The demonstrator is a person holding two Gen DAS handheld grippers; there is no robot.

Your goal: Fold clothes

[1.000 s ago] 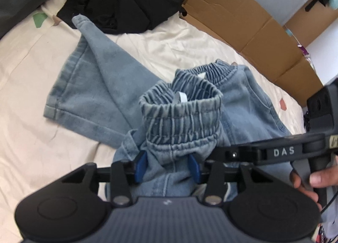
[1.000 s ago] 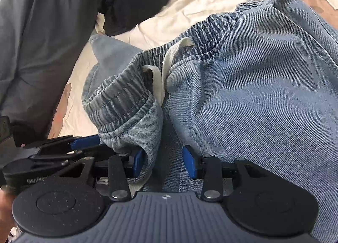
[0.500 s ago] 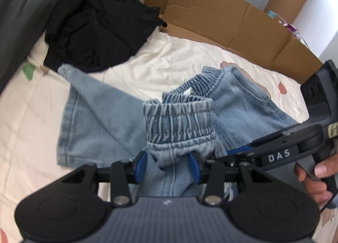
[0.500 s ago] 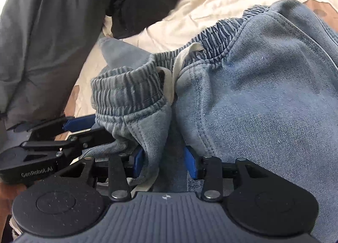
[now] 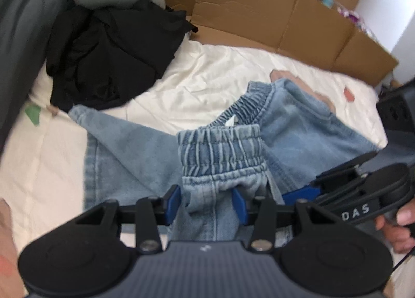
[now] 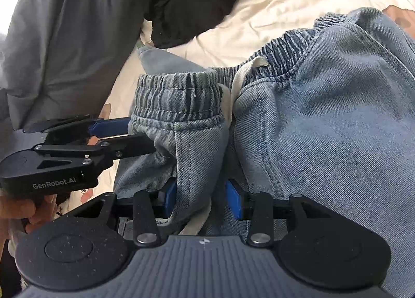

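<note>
A pair of light blue jeans (image 5: 124,152) with an elastic waistband (image 5: 220,146) lies on the cream sheet. My left gripper (image 5: 206,203) is shut on a bunched fold of denim just below the waistband. My right gripper (image 6: 199,198) is shut on the jeans (image 6: 324,121) close by, with the waistband (image 6: 179,98) and a white drawstring (image 6: 228,101) standing up in front of it. Each gripper shows in the other's view: the right gripper (image 5: 311,189) at the right, the left gripper (image 6: 129,133) at the left, both pinching the same raised section. One trouser leg trails flat to the left.
A heap of black clothing (image 5: 111,49) lies at the back left of the bed sheet (image 5: 220,75). Grey bedding (image 6: 64,38) is piled along the left. Brown cardboard (image 5: 259,15) lines the far edge. A hand (image 5: 396,228) holds the right gripper's handle.
Both grippers have lifted and pulled back with the waistband still held. The jeans look smaller and farther in the left wrist view, and more cardboard and sheet show behind them.
</note>
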